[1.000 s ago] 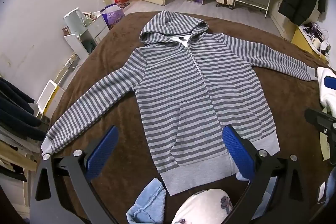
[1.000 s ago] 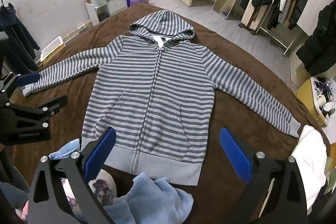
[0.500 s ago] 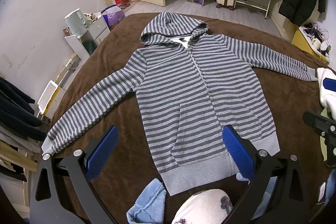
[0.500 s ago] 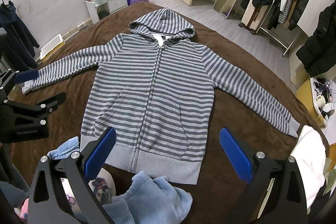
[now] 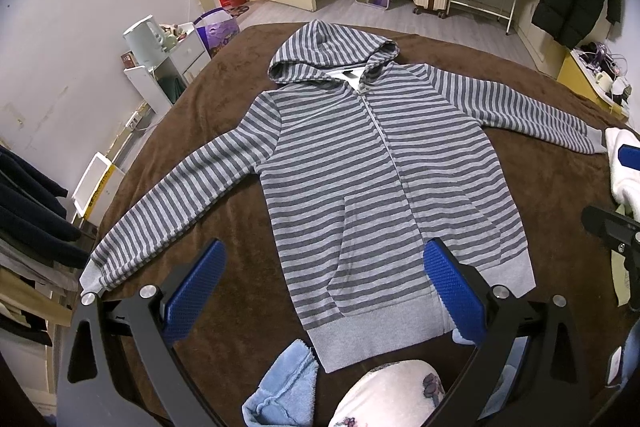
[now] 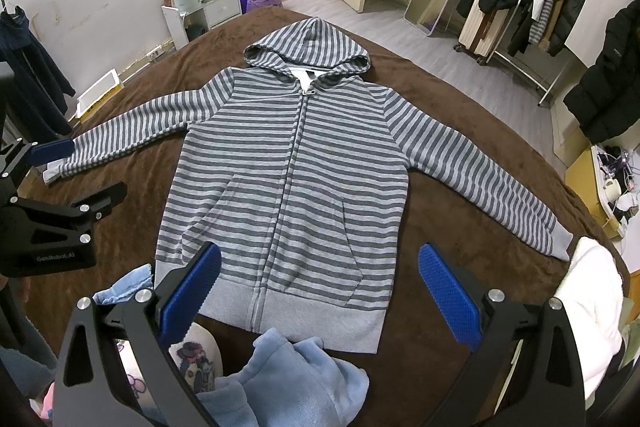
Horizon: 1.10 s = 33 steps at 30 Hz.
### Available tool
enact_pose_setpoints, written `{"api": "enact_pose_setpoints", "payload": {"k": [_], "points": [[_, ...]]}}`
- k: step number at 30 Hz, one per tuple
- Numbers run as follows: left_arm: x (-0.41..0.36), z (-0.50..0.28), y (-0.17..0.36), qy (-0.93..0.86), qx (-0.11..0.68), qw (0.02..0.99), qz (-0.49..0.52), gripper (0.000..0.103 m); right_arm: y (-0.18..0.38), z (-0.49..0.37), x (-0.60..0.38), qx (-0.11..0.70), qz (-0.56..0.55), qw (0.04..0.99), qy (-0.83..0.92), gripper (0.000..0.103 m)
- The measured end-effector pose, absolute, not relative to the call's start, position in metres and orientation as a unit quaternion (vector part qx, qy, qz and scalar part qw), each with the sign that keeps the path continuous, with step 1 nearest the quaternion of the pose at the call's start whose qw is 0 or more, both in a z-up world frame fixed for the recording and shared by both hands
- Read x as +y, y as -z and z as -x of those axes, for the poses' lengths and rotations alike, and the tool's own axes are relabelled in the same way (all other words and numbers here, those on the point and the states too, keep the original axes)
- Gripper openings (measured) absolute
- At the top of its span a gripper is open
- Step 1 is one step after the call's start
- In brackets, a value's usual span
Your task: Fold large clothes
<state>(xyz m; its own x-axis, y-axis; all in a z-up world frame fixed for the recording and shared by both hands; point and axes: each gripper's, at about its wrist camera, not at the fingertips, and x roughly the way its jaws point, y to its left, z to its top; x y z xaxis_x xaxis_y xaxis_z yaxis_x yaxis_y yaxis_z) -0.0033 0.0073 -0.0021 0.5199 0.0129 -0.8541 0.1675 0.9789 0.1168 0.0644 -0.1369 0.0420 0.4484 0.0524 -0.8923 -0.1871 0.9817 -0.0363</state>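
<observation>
Barely shifted since a second ago, striped hoodie (image 6: 288, 163) spread flat — beyond left gripper (image 5: 324, 291) and right gripper (image 6: 320, 291), both spread wide, empty.

Legible text: one item. Right wrist view: "GenRobot.AI" in small pale letters on the black body of the left gripper (image 6: 60, 187), low on its side face, left of the striped hoodie (image 6: 288, 163). Small white mark on the chest of the black coat (image 6: 612, 83), right of the hoodie: too small to read.
</observation>
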Motion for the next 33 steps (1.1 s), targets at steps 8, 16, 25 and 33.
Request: {"api": "enact_pose_setpoints", "payload": {"k": [8,16,25,33], "points": [[0.0059,0.0031,0.0012,0.042,0.486,0.868,-0.093,0.097,-0.0412,-0.0652,-0.1355,0.521,0.064,0.848,-0.074,0.097],[0.0063,0.0014,-0.0005,0.043,0.487,0.867,-0.091,0.097,-0.0413,-0.065,-0.1364,0.521,0.063,0.848,-0.074,0.097],[0.0062,0.0019,0.0002,0.043,0.487,0.868,-0.092,0.097,-0.0402,-0.0649,-0.1368,0.521,0.062,0.848,-0.075,0.097],[0.0047,0.0026,0.0027,0.046,0.49,0.866,-0.094,0.097,-0.0391,-0.0655,-0.1374,0.522,0.059,0.847,-0.073,0.097]]}}
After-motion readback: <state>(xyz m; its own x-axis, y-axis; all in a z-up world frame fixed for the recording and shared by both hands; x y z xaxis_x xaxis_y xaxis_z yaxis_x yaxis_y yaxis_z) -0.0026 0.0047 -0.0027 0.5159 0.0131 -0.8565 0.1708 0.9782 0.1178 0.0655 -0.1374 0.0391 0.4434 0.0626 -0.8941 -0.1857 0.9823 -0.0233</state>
